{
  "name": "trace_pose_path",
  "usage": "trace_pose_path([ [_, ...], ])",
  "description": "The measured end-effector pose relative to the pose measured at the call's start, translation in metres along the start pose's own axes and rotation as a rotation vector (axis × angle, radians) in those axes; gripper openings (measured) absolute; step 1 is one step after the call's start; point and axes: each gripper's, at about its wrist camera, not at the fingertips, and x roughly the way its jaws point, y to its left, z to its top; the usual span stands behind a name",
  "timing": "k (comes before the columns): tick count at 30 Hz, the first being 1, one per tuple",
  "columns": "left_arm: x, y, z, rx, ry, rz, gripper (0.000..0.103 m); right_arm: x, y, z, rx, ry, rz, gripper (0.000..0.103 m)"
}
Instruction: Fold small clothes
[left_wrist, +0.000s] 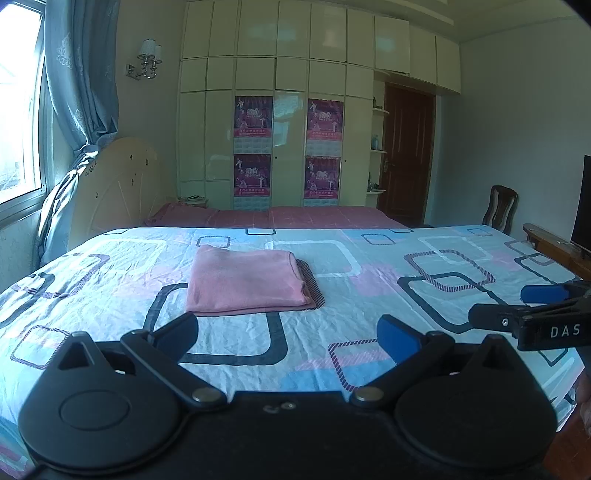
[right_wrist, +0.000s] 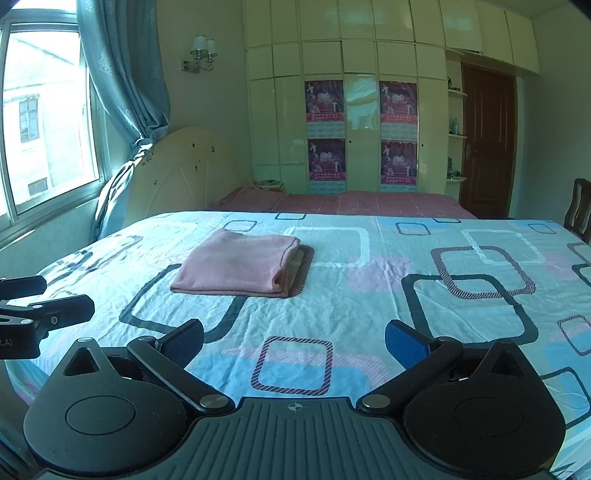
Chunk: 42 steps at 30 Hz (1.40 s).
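**A:** Going left to right, what's there? On the far left is the window (right_wrist: 44, 122) with the blue curtain (right_wrist: 125, 70) tied back beside it, then a cream headboard (right_wrist: 184, 170).

**B:** Yep. Next comes the pink garment (right_wrist: 240, 262), folded into a neat rectangle and lying flat on the bed sheet (right_wrist: 369, 295), left of the bed's middle. Nothing touches it.

**A:** And the tongs?

**B:** The left gripper (left_wrist: 288, 332) sits over the near edge of the bed, jaws spread wide, nothing between them. The garment lies just past its left finger. The right gripper (right_wrist: 295, 338) is the same: wide apart, holding nothing, hovering over the sheet with the garment farther out and to its left. Each one shows at the edge of the other's view, side by side and apart.

**A:** Behind the bed?

**B:** A white wardrobe (left_wrist: 280, 110) with four purple posters (left_wrist: 253, 118), then a brown door (left_wrist: 406, 155), and a dark chair (left_wrist: 500, 208) on the right.
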Motion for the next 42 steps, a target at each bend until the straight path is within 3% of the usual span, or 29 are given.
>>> trace_pose_path([
  [42, -0.0049, -0.0037, -0.0025, 0.012, -0.034, 0.025, 0.101, -0.0018, -0.003, -0.0039, -0.02, 0.008, 0.012, 0.103],
])
